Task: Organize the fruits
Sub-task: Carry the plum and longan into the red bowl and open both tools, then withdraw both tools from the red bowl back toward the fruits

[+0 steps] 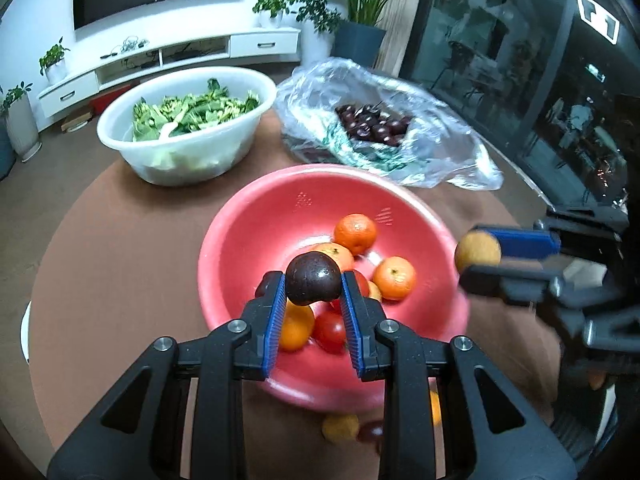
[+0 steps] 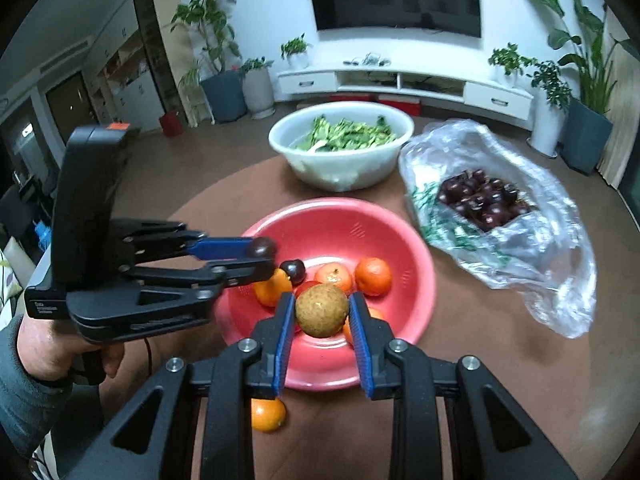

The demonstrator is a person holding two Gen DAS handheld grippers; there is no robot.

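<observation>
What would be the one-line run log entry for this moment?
left tool: shut on dark fruit | right tool: shut on tan fruit | both above red bowl

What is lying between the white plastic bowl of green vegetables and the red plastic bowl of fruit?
Nothing: only bare brown table separates the white bowl from the red bowl, seen in both wrist views.

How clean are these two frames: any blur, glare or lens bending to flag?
Left wrist view: red bowl rim and right gripper smeared by motion; dark fruit sharp; glass door reflects lights. Right wrist view: plastic bag edge blurred, brown fruit crisp. Both: fisheye bending, dark corners.
</observation>
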